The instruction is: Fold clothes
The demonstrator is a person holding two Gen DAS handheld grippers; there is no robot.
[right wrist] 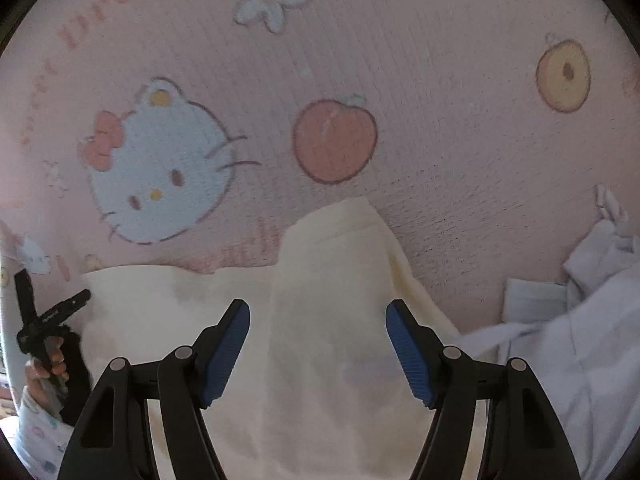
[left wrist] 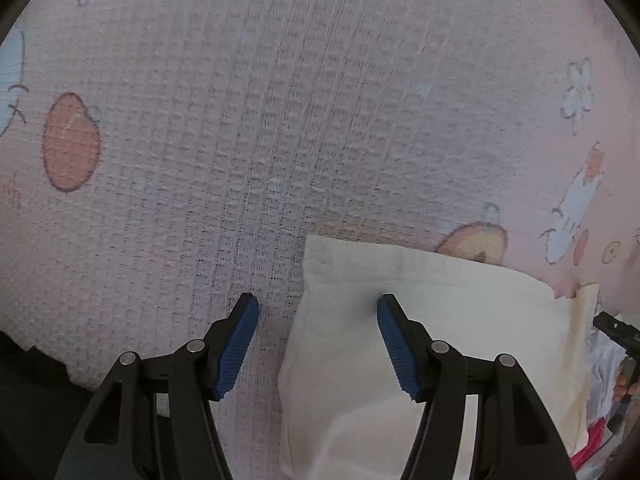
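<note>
Lying folded on the pink blanket (right wrist: 460, 128), the cream garment (right wrist: 336, 320) sits beneath both tools' parted, empty jaws.

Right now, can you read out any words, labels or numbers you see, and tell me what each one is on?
"Dre…": pink lettering on the pink sheet, right wrist view, top left; the rest is cut off and blurred.
More pink lettering down the left edge: too blurred to read.
White marking on the left gripper: too small to read.
Left wrist view: none.
</note>
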